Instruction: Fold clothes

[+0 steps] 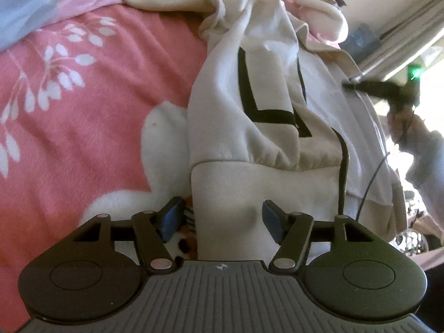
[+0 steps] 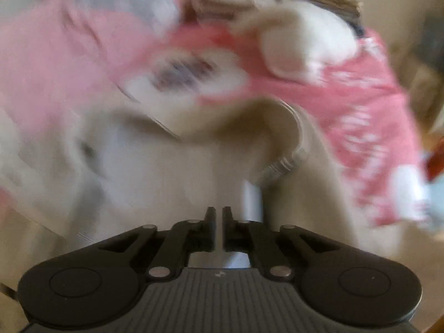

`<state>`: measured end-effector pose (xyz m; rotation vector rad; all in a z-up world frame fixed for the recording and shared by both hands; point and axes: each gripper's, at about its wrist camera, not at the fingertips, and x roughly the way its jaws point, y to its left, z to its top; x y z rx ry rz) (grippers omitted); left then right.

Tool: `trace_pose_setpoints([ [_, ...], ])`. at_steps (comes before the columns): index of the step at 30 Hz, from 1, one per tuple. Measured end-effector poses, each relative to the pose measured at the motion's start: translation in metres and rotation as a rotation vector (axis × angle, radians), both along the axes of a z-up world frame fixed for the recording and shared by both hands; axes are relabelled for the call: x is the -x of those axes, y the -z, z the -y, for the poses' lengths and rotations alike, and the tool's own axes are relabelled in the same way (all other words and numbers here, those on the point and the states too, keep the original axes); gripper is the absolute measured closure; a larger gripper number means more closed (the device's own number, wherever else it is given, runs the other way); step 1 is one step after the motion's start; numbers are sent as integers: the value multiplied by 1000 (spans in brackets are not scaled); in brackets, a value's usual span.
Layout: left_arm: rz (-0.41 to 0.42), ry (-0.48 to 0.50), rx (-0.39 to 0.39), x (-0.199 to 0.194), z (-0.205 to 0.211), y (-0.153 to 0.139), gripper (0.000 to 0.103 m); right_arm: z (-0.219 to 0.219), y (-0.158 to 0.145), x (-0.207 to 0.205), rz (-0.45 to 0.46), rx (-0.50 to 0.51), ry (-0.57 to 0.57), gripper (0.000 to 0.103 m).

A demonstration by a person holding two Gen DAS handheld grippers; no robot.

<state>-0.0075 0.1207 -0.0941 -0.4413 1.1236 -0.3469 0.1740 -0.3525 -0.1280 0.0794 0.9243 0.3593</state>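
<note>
**Sweatshirt lies on pink blanket between two grippers**

Sweatshirt (image 1: 263, 105), cream with black lines, lies crumpled on a pink floral blanket (image 1: 83, 83). The left gripper (image 1: 222, 219) angles downward, jaws spread over a cuff without pressing. The right gripper (image 2: 219, 227), blurred, shows a narrow gap holding nothing.

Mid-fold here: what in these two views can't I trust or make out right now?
- Right wrist view: motion blur smears the cream garment and pink blanket; folds are unreadable.
- Right claw: a narrow gap shows, but whether it pinches cloth is unclear.
- Left wrist view: the left claw body hides the garment's near hem.
</note>
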Motion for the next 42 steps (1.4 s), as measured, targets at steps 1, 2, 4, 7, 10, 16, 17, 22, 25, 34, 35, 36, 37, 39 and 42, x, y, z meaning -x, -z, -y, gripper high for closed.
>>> trace_pose_setpoints([
  [1, 0, 11, 2, -1, 1, 0, 32, -3, -3, -2, -6, -82, -3, 71],
  [2, -1, 20, 4, -2, 1, 0, 30, -6, -4, -6, -22, -168, 6, 55],
  [4, 0, 27, 3, -3, 3, 0, 28, -12, 6, -22, -89, -358, 48, 51],
  [7, 3, 34, -1, -4, 6, 0, 26, -20, 24, -46, -189, -572, 97, 51],
  [10, 13, 32, -7, -1, 7, 0, 26, -40, 34, -62, -171, -555, 92, 51],
  [16, 18, 23, 8, 0, 5, 3, 25, -74, 52, -82, -145, -454, 13, 71],
  [17, 18, 15, 17, 0, 4, 3, 24, -78, 48, -83, -126, -433, -4, 94],
  [22, 12, -18, 63, 1, -1, 6, 24, -57, 9, -102, -37, -565, -10, 100],
  [25, -6, -22, 74, -4, 0, 8, 24, -33, -5, -132, -27, -666, 57, 100],
  [34, -22, 19, 23, -8, 11, 4, 24, -41, 44, -227, -177, -679, 192, 98],
  [35, -21, 25, 14, -8, 13, 3, 24, -42, 57, -235, -224, -687, 227, 95],
  [36, -19, 32, 5, -8, 15, 3, 24, -37, 68, -236, -256, -703, 279, 88],
  [37, -18, 37, -1, -8, 17, 2, 23, -31, 74, -234, -272, -742, 311, 86],
  [39, -15, 44, -5, -5, 17, 3, 22, -15, 80, -225, -277, -871, 332, 60],
  [42, -15, 47, 2, -5, 16, 4, 21, 15, 74, -204, -244, -1009, 325, 51],
])
